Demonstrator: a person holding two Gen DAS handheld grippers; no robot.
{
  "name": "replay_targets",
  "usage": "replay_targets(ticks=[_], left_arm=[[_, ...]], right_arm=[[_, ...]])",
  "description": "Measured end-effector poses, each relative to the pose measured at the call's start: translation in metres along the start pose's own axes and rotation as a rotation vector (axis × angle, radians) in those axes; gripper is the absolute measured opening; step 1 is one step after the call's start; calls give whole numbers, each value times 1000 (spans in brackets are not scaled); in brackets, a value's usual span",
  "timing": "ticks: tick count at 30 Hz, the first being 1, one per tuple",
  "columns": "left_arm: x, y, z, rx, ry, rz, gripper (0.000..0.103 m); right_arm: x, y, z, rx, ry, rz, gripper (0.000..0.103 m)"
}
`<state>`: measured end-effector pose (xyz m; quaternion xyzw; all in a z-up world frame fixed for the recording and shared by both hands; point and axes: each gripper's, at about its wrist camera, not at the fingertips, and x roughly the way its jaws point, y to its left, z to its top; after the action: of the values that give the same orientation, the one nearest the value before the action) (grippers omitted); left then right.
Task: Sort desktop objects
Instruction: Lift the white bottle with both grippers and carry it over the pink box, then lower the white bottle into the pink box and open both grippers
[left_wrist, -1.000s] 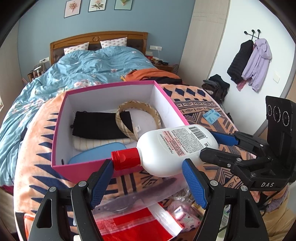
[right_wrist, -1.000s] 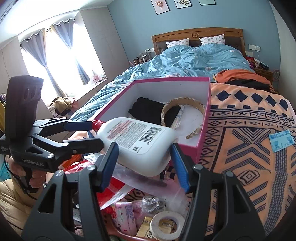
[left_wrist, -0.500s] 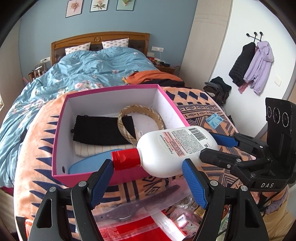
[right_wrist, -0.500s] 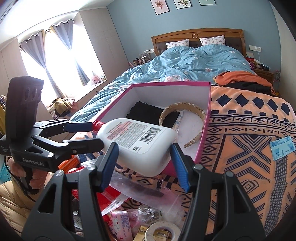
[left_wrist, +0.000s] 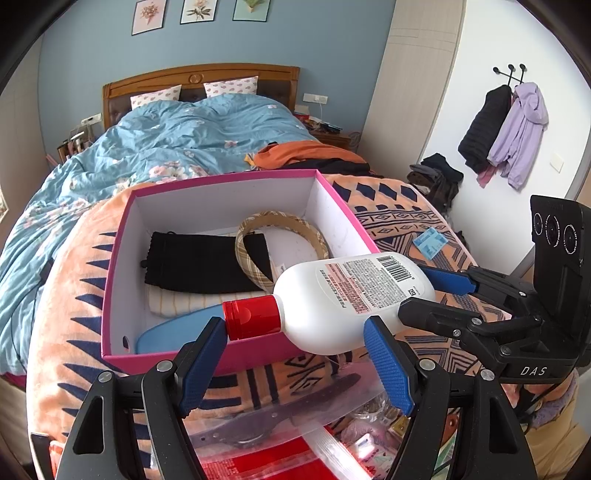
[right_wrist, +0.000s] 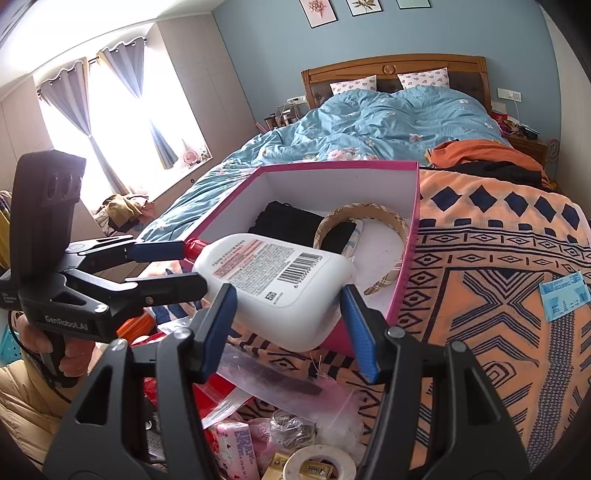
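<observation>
A white lotion bottle (left_wrist: 351, 295) with a red cap (left_wrist: 251, 319) hangs sideways over the near rim of a pink box (left_wrist: 207, 360). Both grippers are shut on it. My left gripper (left_wrist: 295, 354) pinches it lengthwise, one finger on the cap, one on the body. My right gripper (right_wrist: 288, 314) clamps the bottle's base end (right_wrist: 280, 284) across its width. The box (right_wrist: 402, 280) holds a black cloth (left_wrist: 199, 260), a plaid headband (left_wrist: 284, 236), a striped cloth and a blue flat item (left_wrist: 177, 326).
The box sits on an orange patterned blanket (left_wrist: 406, 229) on the bed. Below the grippers lies a clutter of plastic bags (left_wrist: 280, 417), red packaging, a tape roll (right_wrist: 317, 461) and small packets. A blue card (right_wrist: 565, 295) lies on the blanket to the right.
Both grippers have carried the bottle a little upward and forward toward the box; the view now looks deeper into it. The grip on the bottle is unchanged.
</observation>
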<state>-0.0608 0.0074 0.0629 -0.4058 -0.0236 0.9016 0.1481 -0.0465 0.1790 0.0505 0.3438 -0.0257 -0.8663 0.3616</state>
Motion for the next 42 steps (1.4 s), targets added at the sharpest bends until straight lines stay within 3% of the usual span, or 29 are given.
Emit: replay_targets(ticks=[42], left_arm=[[33, 12, 17, -15, 57, 22, 77]], right_arm=[[29, -25, 17, 37, 45, 7, 61]])
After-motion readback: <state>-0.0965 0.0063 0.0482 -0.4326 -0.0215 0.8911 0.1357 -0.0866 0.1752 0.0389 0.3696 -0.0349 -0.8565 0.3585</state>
